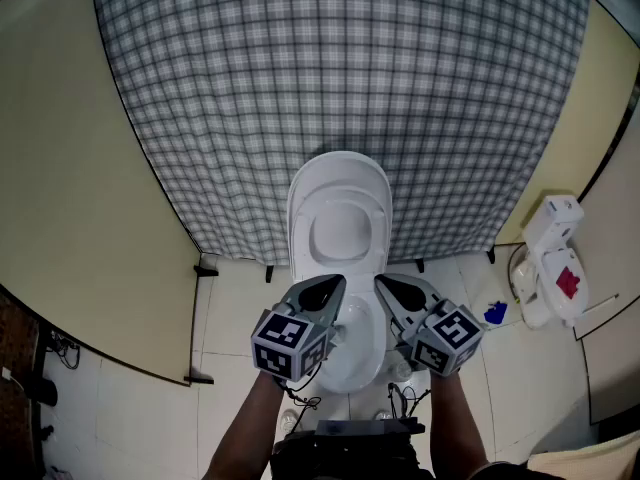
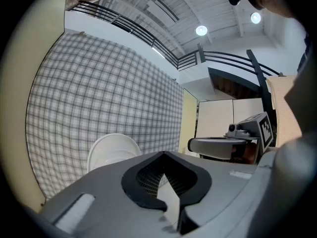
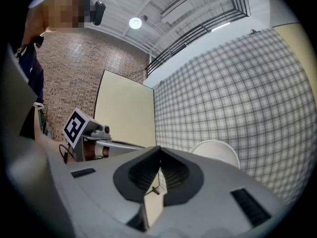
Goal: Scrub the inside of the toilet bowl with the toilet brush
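Left tool [image 1: 333, 286] and right tool [image 1: 386, 286] both closed, nothing between the jaws, held side by side over the toilet bowl [image 1: 360, 353], lid [image 1: 340, 183] raised. Scrubbing not begun, I judge. Next move calls for fetching the toilet brush, perhaps at the white stand [image 1: 553, 260] on the floor [image 1: 240, 303] to the right; cannot confirm. Bowl interior mostly hidden.

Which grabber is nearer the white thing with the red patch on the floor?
The right gripper, on the same side of the toilet as the white object with the red patch; the left gripper is farther away.
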`<state>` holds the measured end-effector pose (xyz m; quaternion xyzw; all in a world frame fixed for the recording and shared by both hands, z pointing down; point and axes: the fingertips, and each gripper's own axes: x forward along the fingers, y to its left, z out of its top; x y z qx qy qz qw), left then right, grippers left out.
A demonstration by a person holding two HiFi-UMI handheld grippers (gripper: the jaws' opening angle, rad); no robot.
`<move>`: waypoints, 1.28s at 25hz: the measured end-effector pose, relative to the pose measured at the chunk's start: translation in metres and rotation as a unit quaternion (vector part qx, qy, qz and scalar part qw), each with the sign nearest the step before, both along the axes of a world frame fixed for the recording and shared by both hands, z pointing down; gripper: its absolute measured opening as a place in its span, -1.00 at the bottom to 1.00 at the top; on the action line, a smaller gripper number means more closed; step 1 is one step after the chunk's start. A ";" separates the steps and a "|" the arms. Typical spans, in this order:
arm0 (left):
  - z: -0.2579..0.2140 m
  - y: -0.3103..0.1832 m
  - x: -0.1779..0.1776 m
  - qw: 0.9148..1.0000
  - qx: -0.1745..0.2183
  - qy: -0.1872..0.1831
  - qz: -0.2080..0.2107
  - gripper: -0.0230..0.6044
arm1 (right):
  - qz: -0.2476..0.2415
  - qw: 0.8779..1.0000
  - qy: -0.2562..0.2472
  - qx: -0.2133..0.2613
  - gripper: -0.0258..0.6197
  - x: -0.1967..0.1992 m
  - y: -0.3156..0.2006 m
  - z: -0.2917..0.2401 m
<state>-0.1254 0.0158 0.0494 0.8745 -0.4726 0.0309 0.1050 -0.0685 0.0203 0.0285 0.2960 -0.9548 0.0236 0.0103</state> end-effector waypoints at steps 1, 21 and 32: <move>0.004 -0.014 0.020 1.000 0.004 0.002 -0.003 -0.90 | 0.002 1.000 -0.002 -0.001 -0.90 0.022 -0.013 0.003; 0.168 -0.048 0.098 0.995 -0.103 -0.010 0.000 -0.90 | 0.072 0.989 0.046 -0.121 -0.91 0.139 -0.055 0.159; 0.310 -0.051 0.125 0.985 -0.172 0.000 0.010 -0.90 | 0.082 0.973 0.091 -0.193 -0.91 0.171 -0.056 0.309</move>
